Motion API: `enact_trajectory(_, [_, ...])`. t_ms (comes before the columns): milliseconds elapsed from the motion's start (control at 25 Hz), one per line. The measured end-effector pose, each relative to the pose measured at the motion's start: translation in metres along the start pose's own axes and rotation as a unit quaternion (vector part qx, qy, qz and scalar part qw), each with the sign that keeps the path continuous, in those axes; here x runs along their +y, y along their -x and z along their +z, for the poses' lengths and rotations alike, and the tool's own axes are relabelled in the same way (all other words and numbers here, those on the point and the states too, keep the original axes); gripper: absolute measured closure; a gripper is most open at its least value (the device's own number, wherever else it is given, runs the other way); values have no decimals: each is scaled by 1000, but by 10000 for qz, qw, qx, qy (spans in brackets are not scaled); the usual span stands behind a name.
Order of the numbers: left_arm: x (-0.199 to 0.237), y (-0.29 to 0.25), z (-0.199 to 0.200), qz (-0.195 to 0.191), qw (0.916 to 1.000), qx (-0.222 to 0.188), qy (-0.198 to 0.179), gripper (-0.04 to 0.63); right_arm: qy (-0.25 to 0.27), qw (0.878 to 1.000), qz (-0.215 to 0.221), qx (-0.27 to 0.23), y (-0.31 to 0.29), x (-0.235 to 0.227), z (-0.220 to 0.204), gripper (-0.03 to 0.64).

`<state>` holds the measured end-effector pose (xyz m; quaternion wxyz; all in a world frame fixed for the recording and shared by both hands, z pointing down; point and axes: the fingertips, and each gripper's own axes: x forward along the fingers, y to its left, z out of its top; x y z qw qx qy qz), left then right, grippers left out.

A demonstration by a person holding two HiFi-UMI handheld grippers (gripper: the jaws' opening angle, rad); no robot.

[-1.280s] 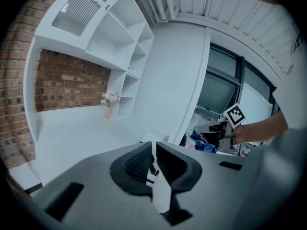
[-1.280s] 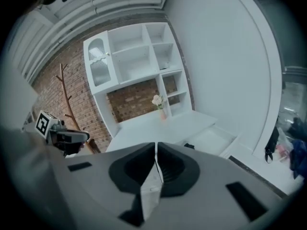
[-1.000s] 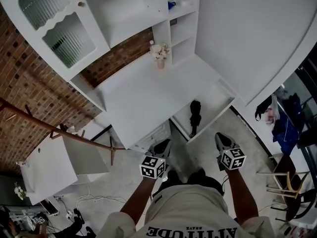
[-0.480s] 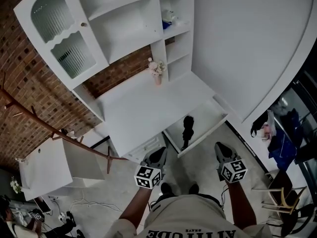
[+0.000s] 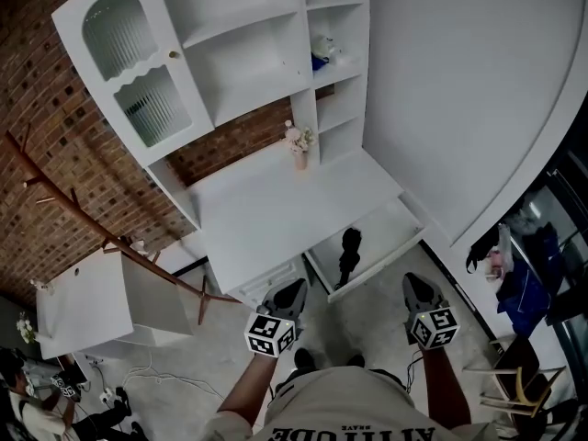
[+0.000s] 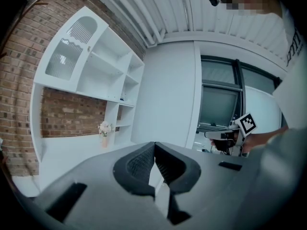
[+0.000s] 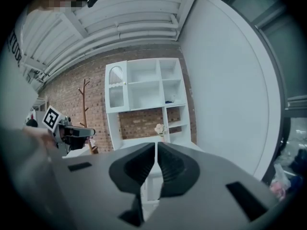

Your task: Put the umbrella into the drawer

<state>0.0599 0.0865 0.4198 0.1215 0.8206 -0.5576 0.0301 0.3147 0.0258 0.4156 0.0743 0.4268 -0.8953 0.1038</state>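
The umbrella, black and folded, already lies inside the open drawer. It runs lengthwise from back to front near the drawer's left wall, and from where I stand nothing of it pokes above the rim. The drawer is pulled out from under the front edge of the white table, toward the table's right end, and beside it another drawer front sits closed. Both tools are held close to the person's body, clear of the drawer and touching nothing. On the left gripper the fingers are pressed together with nothing between them, and the right gripper is likewise closed and empty, out in front of the drawer's front panel. At the table's back edge stands a small vase of flowers under the white shelf unit, with the brick wall behind. To my eye the placing itself is done and the hands have let go. What is left, if anything, is shutting the drawer. That would call for bringing a closed gripper against the front panel and pushing squarely, so the drawer slides straight in and the umbrella doesn't roll or catch.
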Motion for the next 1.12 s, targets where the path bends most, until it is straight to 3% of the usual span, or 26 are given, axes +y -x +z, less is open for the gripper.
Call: enact_trajectory(1120, [5, -4, 14, -62, 9999, -111, -2, 569, 139, 9997, 47, -202, -8, -1, 19, 581])
